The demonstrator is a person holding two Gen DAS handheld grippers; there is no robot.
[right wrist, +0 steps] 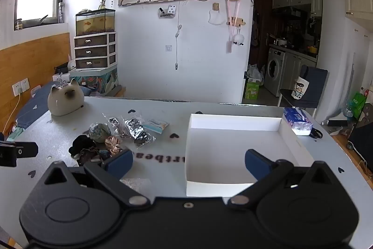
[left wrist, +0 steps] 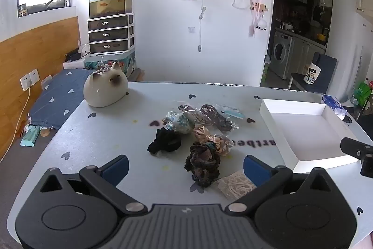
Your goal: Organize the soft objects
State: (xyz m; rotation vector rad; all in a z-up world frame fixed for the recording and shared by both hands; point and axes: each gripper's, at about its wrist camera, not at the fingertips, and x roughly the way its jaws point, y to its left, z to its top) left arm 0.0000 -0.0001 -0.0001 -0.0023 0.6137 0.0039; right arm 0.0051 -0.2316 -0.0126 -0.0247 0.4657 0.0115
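Observation:
A pile of scrunchies lies mid-table: a black one (left wrist: 165, 143), a dark brown one (left wrist: 203, 163), a beige satin one (left wrist: 209, 138), a blue patterned one (left wrist: 180, 121), and clear packets (left wrist: 216, 117). A small bag of cream bands (left wrist: 235, 186) lies nearest. My left gripper (left wrist: 186, 169) is open and empty, just short of the brown scrunchie. A white open box (right wrist: 235, 146) sits to the right, with nothing in it. My right gripper (right wrist: 188, 162) is open and empty over the box's near left corner. The pile also shows in the right wrist view (right wrist: 102, 139).
A ceramic cat figure (left wrist: 106, 90) stands at the table's far left. A tissue pack (right wrist: 298, 120) and black scissors (right wrist: 316, 133) lie beyond the box at the right edge. A chair (right wrist: 303, 90) stands behind the table.

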